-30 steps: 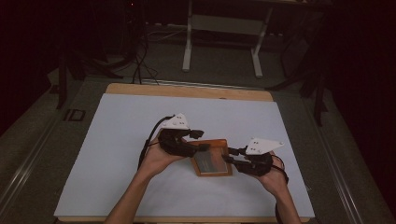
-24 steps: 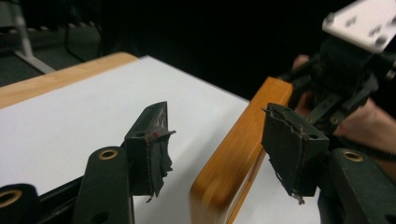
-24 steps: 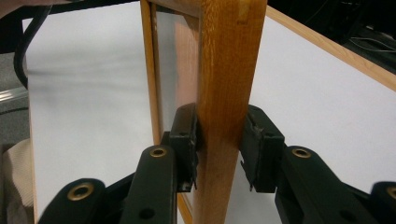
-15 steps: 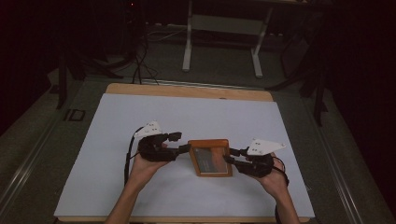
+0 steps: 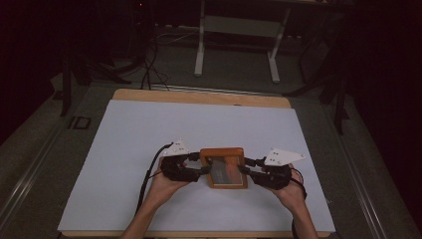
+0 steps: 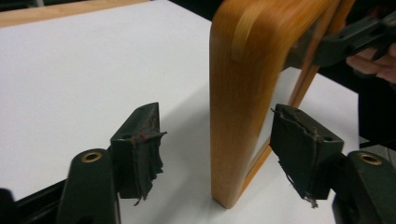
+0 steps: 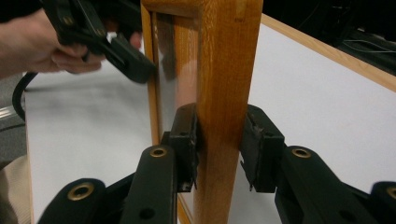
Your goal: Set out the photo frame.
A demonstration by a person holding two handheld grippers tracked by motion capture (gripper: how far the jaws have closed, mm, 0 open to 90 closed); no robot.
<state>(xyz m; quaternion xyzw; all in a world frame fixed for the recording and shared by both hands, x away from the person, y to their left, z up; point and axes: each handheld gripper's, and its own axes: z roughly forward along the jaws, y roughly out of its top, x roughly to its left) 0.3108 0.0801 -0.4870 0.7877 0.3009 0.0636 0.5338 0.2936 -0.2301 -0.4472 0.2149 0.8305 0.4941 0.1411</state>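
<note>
A wooden picture frame (image 5: 223, 167) with a glass pane stands on edge on the white table top (image 5: 149, 129), near the front middle. My right gripper (image 5: 247, 170) holds its right side; in the right gripper view the gripper (image 7: 219, 135) is shut on the frame's wooden rail (image 7: 224, 70), one pad on each face. My left gripper (image 5: 198, 167) is at the frame's left side. In the left gripper view the gripper (image 6: 219, 137) is open, and the frame's rail (image 6: 238, 93) stands between the pads (image 6: 140, 140) without touching them.
The white top lies on a wooden table whose far edge (image 5: 199, 97) shows at the back. Behind it are a metal stand (image 5: 236, 45) and cables (image 5: 149, 64) on the floor. Both of the person's forearms (image 5: 149, 209) come in from the front edge.
The left gripper drew back to the left, then returned to the right; its open jaws now straddle the frame's left rail. The right gripper kept its hold, and the frame straightened.
</note>
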